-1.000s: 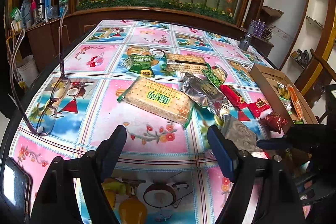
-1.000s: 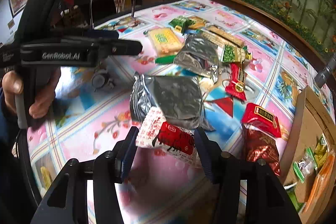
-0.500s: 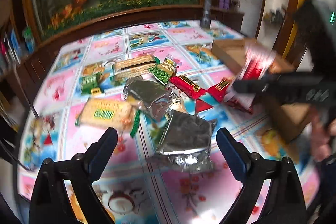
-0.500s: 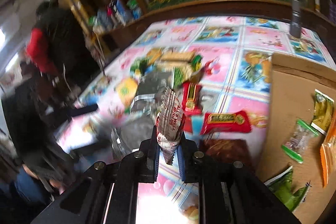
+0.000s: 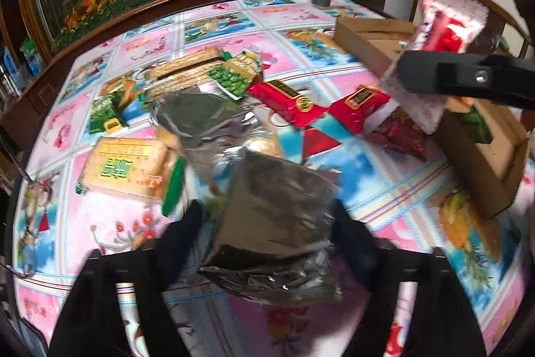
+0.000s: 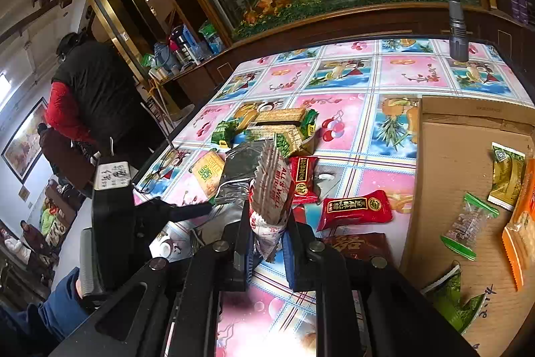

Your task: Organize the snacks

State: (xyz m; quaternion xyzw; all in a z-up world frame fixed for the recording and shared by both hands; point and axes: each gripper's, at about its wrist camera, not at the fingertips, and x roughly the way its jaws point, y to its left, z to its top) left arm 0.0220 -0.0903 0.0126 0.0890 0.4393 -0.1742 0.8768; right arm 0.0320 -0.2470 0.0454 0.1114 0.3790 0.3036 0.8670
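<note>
My right gripper (image 6: pixel 267 236) is shut on a white-and-red snack packet (image 6: pixel 271 189) and holds it upright above the table; the same packet (image 5: pixel 441 32) shows in the left wrist view, raised near the cardboard box (image 5: pixel 374 39). My left gripper (image 5: pixel 267 219) is open, its fingers on either side of a silver foil packet (image 5: pixel 274 209) lying on the table. Other snacks lie in the middle: a cracker pack (image 5: pixel 127 166), a second foil packet (image 5: pixel 197 116), red packets (image 5: pixel 287 99), a green pea packet (image 5: pixel 230 76).
The open cardboard box (image 6: pixel 451 163) at the table's right holds several small snacks. A grey flashlight (image 6: pixel 456 22) stands at the far edge. A person in black and red (image 6: pixel 87 96) stands left of the table. Glasses (image 5: pixel 30 199) lie at the left edge.
My right gripper closed on the white-and-red packet and lifted it toward the box. My left gripper moved forward so its open fingers now flank the silver foil packet.
</note>
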